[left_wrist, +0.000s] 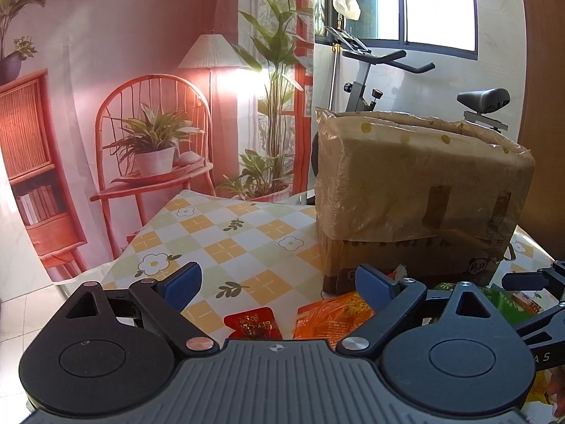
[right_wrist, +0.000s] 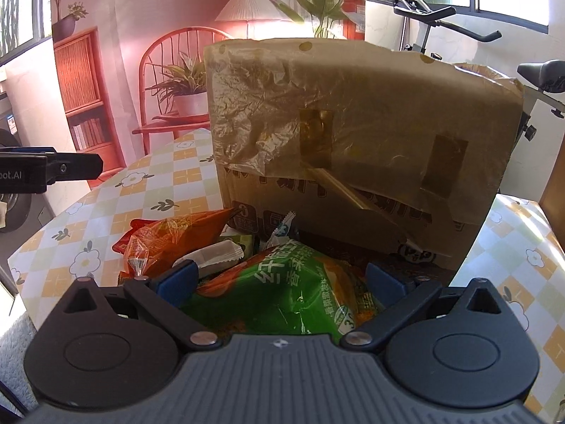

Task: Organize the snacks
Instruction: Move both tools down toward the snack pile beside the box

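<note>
The left hand-held gripper (left_wrist: 277, 284) hangs released, jaws wide and empty, above a small red packet (left_wrist: 253, 325) and an orange bag (left_wrist: 328, 318) at the bottom centre. The right hand-held gripper (right_wrist: 280, 279) is also released, its pads straddling the green bag (right_wrist: 282, 293) without pressing on it. The snack pile lies on the checked desk (right_wrist: 106, 212), just in front of the plastic-lined cardboard box (right_wrist: 353, 123) filling the upper right. Risk: closing on slick, puffy film could let the bag squirt out, or pinch a neighbouring white wrapper (right_wrist: 212, 256).
</note>
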Tool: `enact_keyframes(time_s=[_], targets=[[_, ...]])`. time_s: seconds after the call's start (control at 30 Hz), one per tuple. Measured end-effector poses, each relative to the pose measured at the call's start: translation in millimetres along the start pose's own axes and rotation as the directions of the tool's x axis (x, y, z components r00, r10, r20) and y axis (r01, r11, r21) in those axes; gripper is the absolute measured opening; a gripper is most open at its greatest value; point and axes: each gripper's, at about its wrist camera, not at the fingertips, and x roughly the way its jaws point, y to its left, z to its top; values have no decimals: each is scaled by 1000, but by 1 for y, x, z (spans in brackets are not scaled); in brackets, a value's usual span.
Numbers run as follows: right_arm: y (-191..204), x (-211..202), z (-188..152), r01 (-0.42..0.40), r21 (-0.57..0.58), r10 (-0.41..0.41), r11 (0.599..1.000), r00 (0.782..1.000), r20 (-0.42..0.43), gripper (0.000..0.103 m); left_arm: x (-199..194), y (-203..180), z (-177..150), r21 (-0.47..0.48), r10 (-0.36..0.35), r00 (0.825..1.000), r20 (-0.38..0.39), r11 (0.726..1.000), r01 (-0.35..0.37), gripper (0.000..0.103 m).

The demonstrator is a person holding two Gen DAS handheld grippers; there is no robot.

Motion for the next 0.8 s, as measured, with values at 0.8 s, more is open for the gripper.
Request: enact_keyframes(time_s=[0.8], targets=[[-7,19,-8,22,12,-21,1000,997,-74,86,24,-12,-13,-14,-92,994,-58,996,91,92]])
